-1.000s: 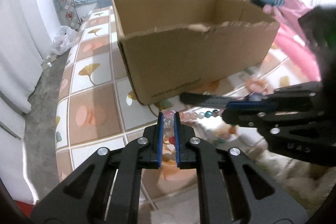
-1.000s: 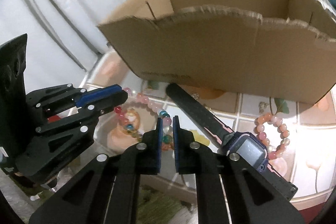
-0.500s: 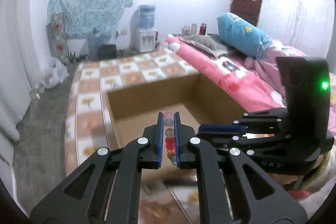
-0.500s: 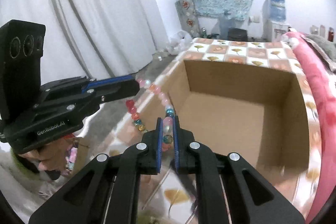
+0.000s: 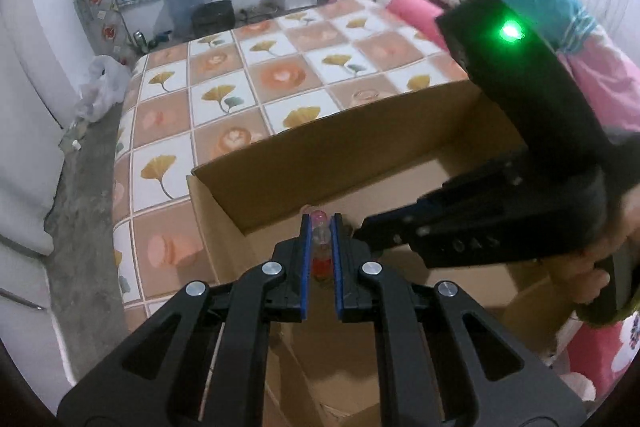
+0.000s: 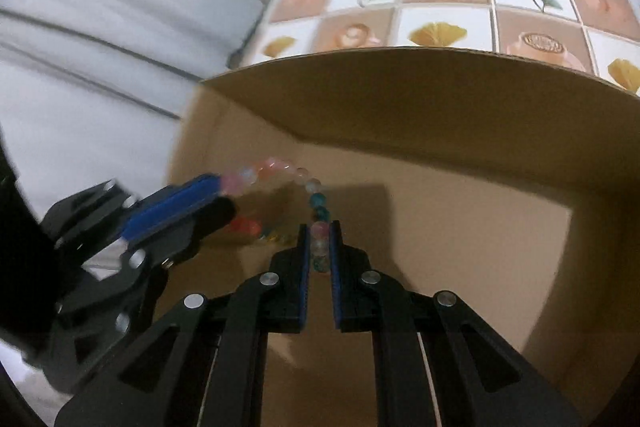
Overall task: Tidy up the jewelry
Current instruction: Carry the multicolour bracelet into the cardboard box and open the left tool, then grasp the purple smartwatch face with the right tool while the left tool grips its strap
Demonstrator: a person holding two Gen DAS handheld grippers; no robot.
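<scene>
The bracelet (image 6: 280, 195), a loop of pink, peach, teal, red and amber beads, hangs stretched between the two grippers over the open box (image 6: 440, 99), just left of centre in the right wrist view. Its long axis runs from the left of the frame, where the left gripper (image 6: 224, 195) pinches its pink end, across and down to lower centre, where the right gripper (image 6: 320, 243) pinches a pink and a clear bead; the upper strand arches over the top, and the red and amber beads sag as the lower strand between the two. Both grippers are closed almost fully, with only beads between their blue pads. In the left wrist view the same beads (image 5: 320, 247) show as a short line, pink at the top and red at the bottom, pointing away up the frame between the left gripper's (image 5: 320, 227) pads, while the right gripper (image 5: 362, 233) comes in from the right edge, its tip just beside them, with a hand (image 5: 588, 267) on its grip. The box floor below looks bare where it shows. Beyond the box's far wall lies the tiled cloth (image 5: 248, 83), filling the upper middle of both frames.
</scene>
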